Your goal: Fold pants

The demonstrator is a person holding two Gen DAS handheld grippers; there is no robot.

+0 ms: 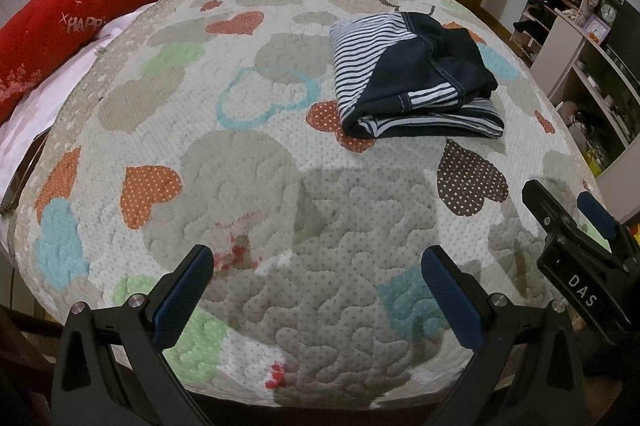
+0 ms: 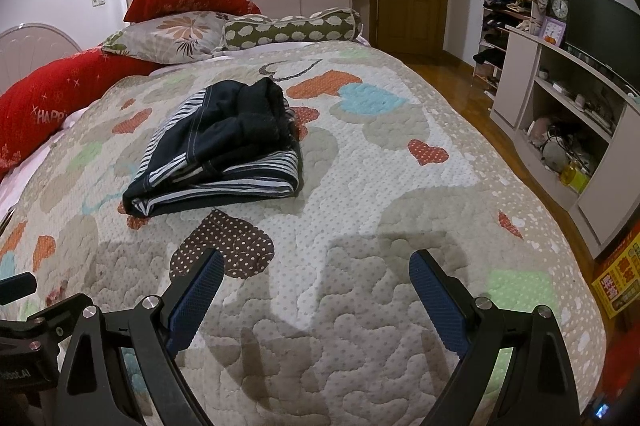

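The pants (image 1: 416,77) are lying on the quilt (image 1: 248,185) as a compact, multi-layer bundle, dark denim with striped lining showing at the turned edges. In the right wrist view the pants (image 2: 224,149) are sitting toward the far half of the bed, well apart from both tools. The left gripper (image 1: 316,302) is hovering over bare quilt with its jaws spread wide, gripping nothing. The right gripper (image 2: 316,302) is likewise released, its blue pads (image 2: 196,302) standing apart over the quilt (image 2: 360,185).

Judged from the stacked layers, the folding is appearing complete or nearly so. The top layer is looking slightly rumpled at the far edge; at most, a final smoothing or squaring of the bundle is remaining.
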